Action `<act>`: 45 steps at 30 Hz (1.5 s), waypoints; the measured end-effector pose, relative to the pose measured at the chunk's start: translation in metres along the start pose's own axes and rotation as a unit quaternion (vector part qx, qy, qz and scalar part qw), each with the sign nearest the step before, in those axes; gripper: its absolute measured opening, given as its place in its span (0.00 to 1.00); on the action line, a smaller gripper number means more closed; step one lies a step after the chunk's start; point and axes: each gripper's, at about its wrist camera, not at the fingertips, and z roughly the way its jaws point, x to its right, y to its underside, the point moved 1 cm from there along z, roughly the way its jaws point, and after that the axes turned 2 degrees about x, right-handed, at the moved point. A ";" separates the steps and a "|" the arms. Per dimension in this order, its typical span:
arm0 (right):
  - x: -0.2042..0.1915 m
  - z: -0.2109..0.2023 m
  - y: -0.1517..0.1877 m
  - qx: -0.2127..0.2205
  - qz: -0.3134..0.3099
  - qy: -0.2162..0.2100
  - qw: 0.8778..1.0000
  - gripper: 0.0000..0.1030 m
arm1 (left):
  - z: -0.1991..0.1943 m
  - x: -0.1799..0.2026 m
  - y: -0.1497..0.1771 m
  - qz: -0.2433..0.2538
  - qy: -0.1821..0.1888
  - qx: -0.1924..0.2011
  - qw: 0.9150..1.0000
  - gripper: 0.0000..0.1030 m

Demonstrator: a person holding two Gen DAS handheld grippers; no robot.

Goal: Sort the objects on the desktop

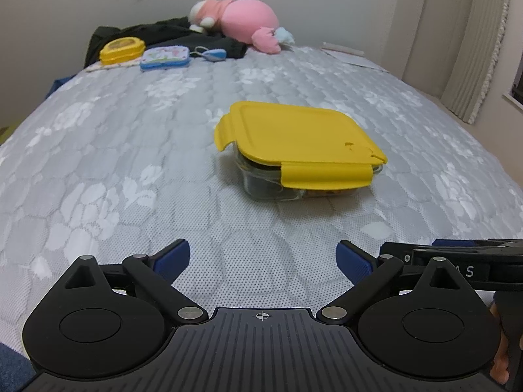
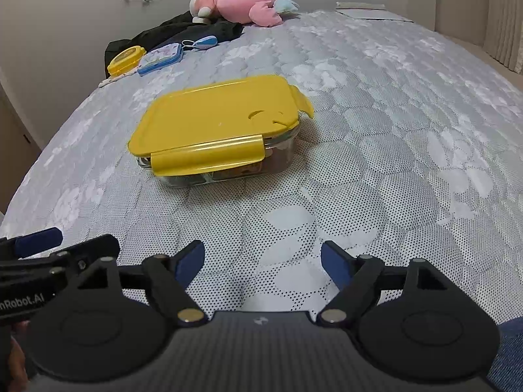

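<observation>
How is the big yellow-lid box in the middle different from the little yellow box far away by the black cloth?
The big glass box sits alone mid-bed; the little yellow box lies at the far edge beside a blue-rimmed case. The big glass box has clear sides showing things inside; the little yellow box has yellow sides. The big one's lid is flat with side flaps; the little one's top has a darker middle panel. Both have yellow lids on and rest on the bed.

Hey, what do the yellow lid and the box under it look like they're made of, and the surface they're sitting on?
Yellow lid: looks like matte plastic, smooth and opaque, with hinged flaps along its edges.
Box under it: clear and glossy, with thick see-through walls; probably glass, though clear plastic is possible.
Surface: quilted grey fabric with a pale woven flower pattern, apparently a mattress.
</observation>
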 end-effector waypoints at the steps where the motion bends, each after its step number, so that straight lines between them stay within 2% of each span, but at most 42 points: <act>1: 0.001 0.001 0.000 -0.001 -0.001 -0.001 1.000 0.78 | 0.000 0.000 0.000 -0.001 -0.001 0.000 1.000 0.96; 12: 0.000 0.000 0.001 -0.004 -0.007 0.000 1.000 0.82 | 0.000 -0.004 0.000 -0.009 -0.011 -0.004 1.000 0.98; 21: -0.001 -0.001 0.002 0.003 -0.015 0.006 1.000 0.88 | 0.001 -0.010 -0.001 -0.032 -0.021 -0.007 0.999 1.00; 24: -0.002 -0.002 0.002 0.008 -0.017 0.010 1.000 0.95 | 0.003 -0.011 -0.001 -0.033 -0.024 -0.010 0.999 1.00; 32: -0.003 -0.003 0.002 0.013 -0.027 0.025 0.999 0.99 | 0.006 -0.011 -0.001 -0.033 -0.030 -0.019 0.999 1.00; 39: -0.006 -0.004 0.002 0.016 -0.042 0.033 0.998 0.99 | 0.007 -0.015 -0.001 -0.053 -0.026 -0.026 0.998 1.00; 43: -0.005 -0.008 0.001 0.031 -0.039 0.030 0.998 0.99 | 0.003 -0.016 -0.002 -0.062 -0.023 -0.012 0.998 1.00; 45: -0.003 -0.007 -0.001 0.030 -0.032 0.030 0.999 0.95 | 0.003 -0.017 -0.003 -0.068 -0.020 -0.007 0.997 1.00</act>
